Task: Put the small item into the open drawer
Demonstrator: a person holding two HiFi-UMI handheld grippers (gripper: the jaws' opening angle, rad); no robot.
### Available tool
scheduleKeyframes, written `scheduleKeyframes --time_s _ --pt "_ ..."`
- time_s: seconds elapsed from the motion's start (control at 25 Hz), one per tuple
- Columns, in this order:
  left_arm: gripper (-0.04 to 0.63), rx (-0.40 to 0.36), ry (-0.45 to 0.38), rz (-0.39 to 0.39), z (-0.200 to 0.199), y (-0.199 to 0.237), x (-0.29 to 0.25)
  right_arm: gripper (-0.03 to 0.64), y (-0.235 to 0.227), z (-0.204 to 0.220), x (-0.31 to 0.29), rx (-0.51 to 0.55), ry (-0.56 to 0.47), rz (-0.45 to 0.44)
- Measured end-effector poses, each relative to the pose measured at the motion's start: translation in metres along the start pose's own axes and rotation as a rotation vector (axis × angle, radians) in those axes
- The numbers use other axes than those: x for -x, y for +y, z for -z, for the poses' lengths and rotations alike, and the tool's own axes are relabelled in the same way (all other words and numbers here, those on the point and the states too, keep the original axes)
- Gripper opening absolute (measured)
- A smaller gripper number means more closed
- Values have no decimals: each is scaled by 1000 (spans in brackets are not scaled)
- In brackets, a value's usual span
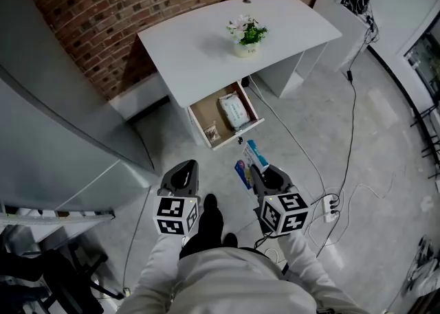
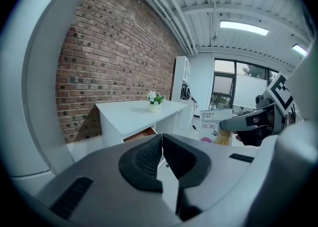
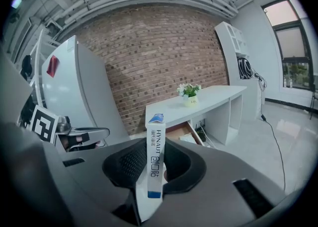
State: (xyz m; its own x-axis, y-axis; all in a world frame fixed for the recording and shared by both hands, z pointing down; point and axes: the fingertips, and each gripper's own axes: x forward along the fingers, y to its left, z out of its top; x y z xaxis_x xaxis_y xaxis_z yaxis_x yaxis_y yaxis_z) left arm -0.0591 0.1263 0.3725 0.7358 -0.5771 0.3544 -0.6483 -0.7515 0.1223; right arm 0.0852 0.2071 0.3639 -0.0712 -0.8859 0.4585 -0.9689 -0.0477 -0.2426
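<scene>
Carry phase, item not yet delivered.

- Right gripper (image 1: pixel 257 172): jaws clamped on the broad faces of a slim bandage box (image 3: pixel 155 157). It stands upright, thin edge toward the camera, top well above the pads. This probably lets it drop in without a re-grip.
- Left gripper (image 2: pixel 162 144): jaws together, nothing between them. It seems idle, since the drawer needs no pull.
- Open drawer (image 1: pixel 208 113): pulled out under the left end of the table's (image 1: pixel 206 51) near edge, well apart from the box. A white packet (image 1: pixel 234 111) fills its right side, so the barer left side looks the better target.
- Potted plant (image 1: pixel 246 34): near the table's far edge, no obstruction.
</scene>
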Motion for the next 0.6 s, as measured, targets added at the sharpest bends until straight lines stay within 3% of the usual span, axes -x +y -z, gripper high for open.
scheduleKeyframes --time_s 0.6 --pt "20 51 39 45 -19 81 -88 104 -13 -38 -109 -17 55 55"
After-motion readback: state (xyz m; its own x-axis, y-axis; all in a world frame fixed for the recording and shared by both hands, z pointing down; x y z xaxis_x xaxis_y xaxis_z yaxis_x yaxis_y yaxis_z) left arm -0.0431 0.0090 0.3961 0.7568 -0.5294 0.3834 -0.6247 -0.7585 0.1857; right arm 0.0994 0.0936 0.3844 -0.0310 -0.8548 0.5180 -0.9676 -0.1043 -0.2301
